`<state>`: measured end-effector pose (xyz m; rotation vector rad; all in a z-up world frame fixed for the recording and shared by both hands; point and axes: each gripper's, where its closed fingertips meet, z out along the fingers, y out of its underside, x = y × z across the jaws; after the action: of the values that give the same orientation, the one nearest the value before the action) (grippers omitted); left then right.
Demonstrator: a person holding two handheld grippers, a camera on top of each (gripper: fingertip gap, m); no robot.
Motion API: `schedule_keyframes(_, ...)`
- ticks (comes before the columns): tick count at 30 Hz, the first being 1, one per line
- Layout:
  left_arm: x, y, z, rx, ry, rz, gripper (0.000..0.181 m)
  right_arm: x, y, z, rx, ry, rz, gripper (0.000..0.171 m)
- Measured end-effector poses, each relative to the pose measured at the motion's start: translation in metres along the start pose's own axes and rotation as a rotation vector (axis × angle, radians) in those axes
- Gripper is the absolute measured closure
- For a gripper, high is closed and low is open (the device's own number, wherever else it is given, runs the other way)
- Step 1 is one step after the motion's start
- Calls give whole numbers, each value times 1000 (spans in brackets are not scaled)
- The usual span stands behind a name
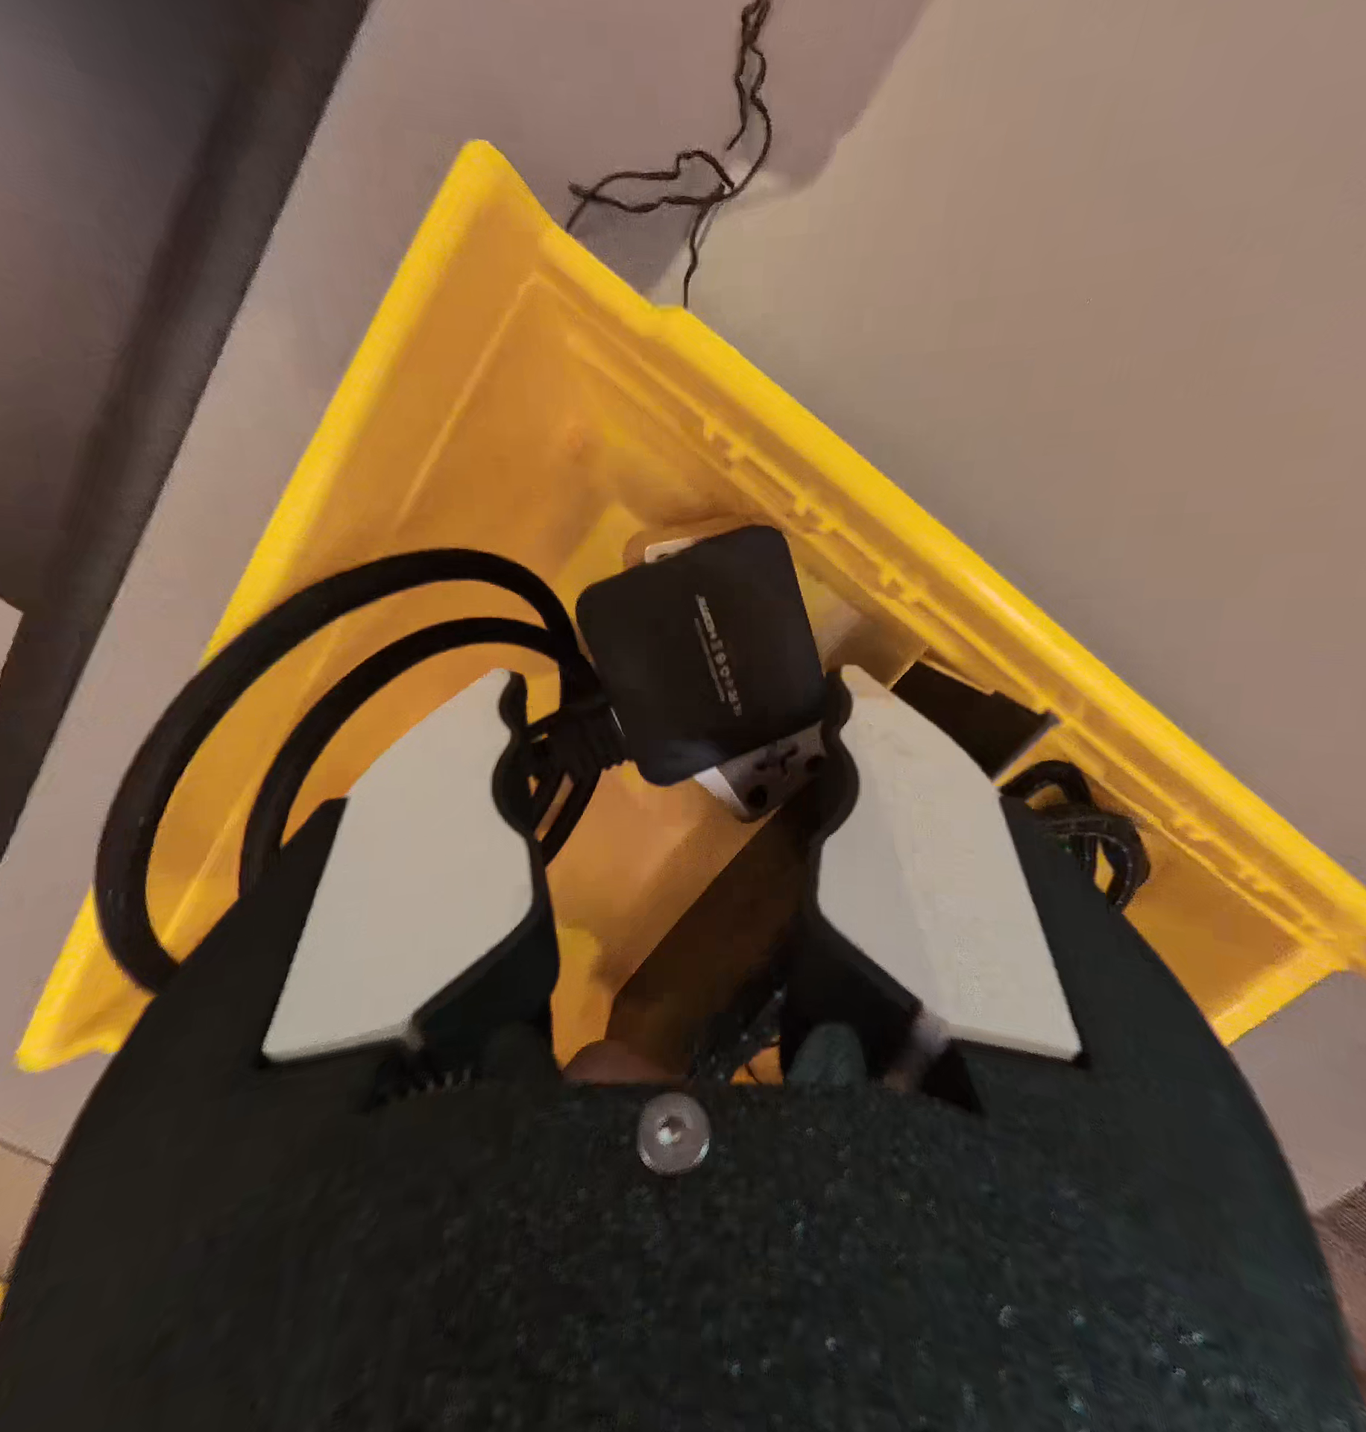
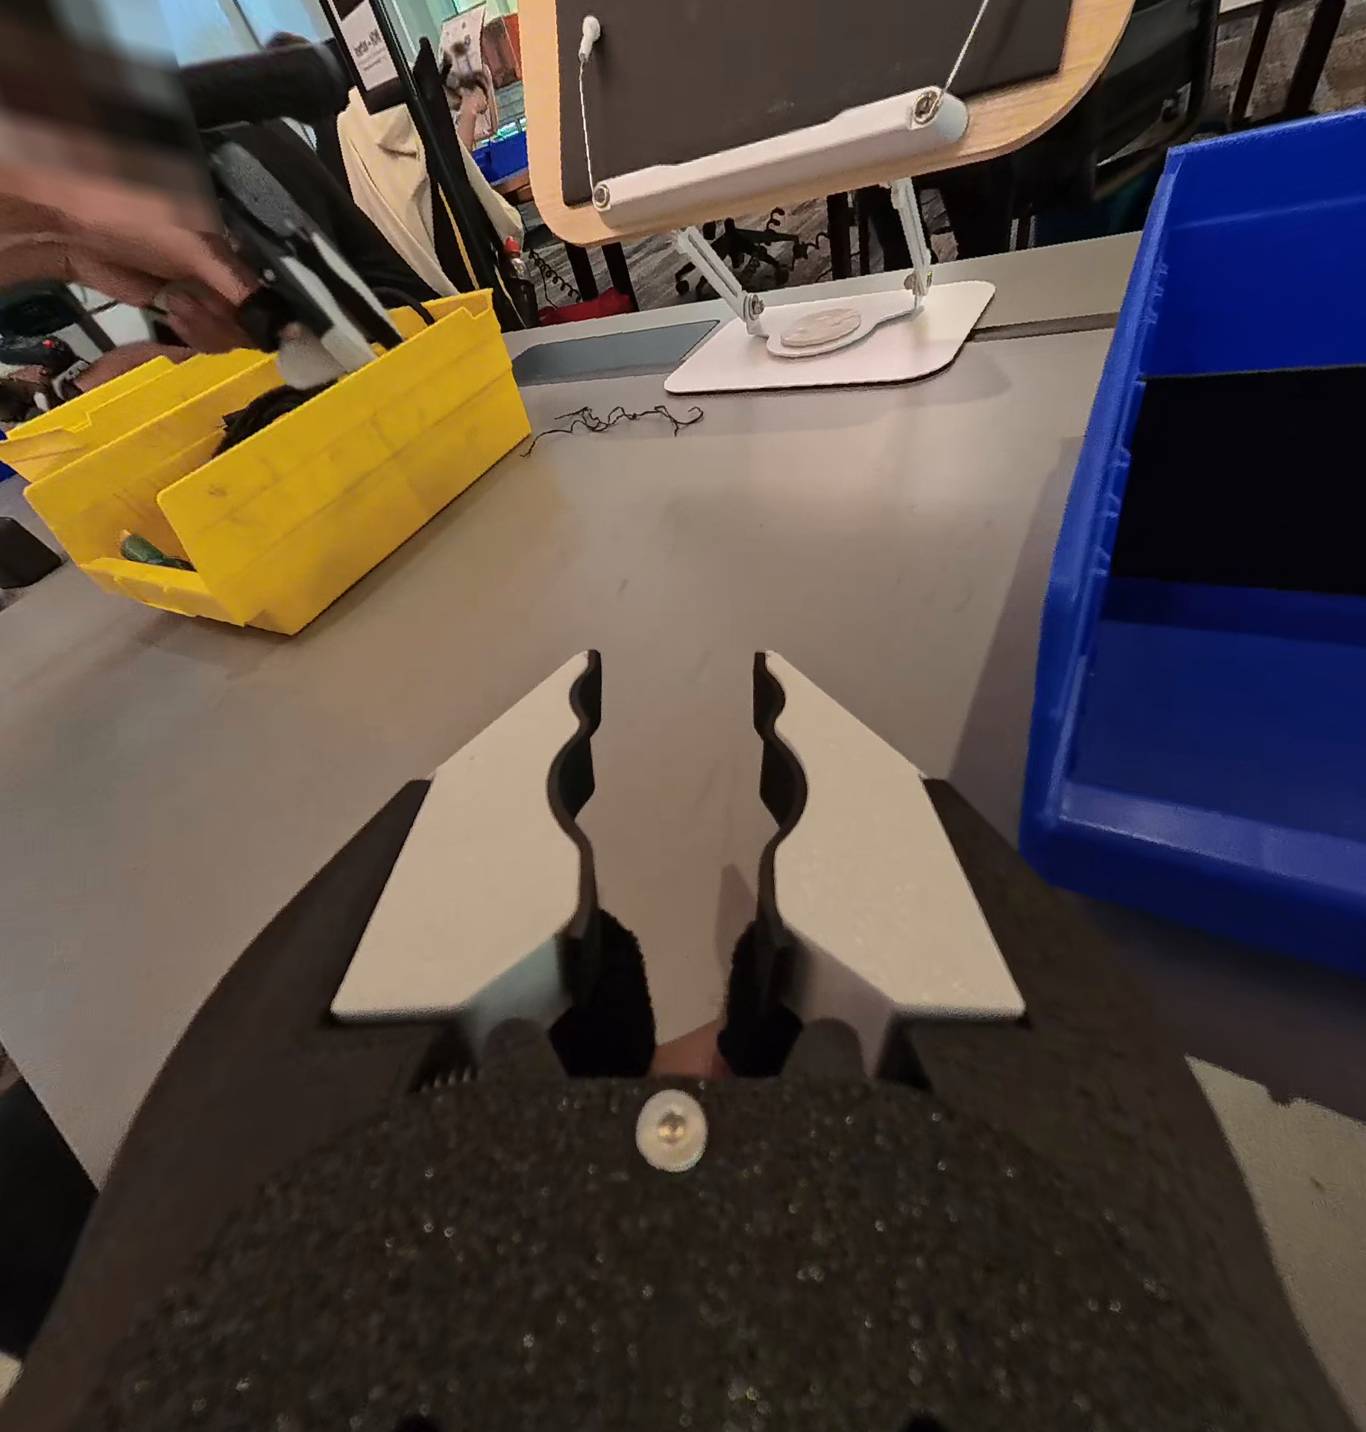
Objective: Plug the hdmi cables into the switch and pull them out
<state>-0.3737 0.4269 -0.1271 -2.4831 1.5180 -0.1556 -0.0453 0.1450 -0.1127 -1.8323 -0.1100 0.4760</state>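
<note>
Bare grey table [image 2: 664, 558] lies open between yellow bin [image 2: 339, 480] and blue bin [image 2: 1207, 852]. Loose thread [image 2: 610, 422] and white stand base [image 2: 835, 341] bound far side.

Matched pair: left gripper [image 1: 676, 697] and right gripper [image 2: 676, 682]. Black speckled body filling the lower frame. Silver screw [image 2: 670, 1130] at centre. Pale grey wedge-shaped fingers [image 2: 494, 837], black wavy inner edges. Black fuzzy padding at finger bases.
</note>
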Motion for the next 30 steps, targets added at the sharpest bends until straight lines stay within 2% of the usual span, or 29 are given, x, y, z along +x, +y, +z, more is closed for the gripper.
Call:
schedule_keyframes(4,-8,-6,7,-38,46,-35,109,3,4,-2,-11,1,14,133)
schedule_keyframes(8,-5,-23,-1,34,152,-135,108,5,6,-1,-21,-10,41,133)
schedule_keyframes(14,-2,11,31,-207,21,-99,102,1,7,-1,-31,-22,29,133)
schedule_keyframes(16,4,17,40,-244,30,-123,98,-2,8,-1,-34,-28,23,132)
schedule_keyframes(21,5,16,40,-242,-34,-123,104,-7,11,-3,-46,-37,0,133)
schedule_keyframes(22,4,13,35,-215,-51,-126,109,-8,11,-4,-45,-36,-3,133)
schedule_keyframes(26,-10,-3,-7,-43,-147,-97,150,-8,9,-7,-38,-34,-4,133)
schedule_keyframes(30,-13,15,-17,-43,-183,-65,153,-10,9,-9,-35,-46,3,133)
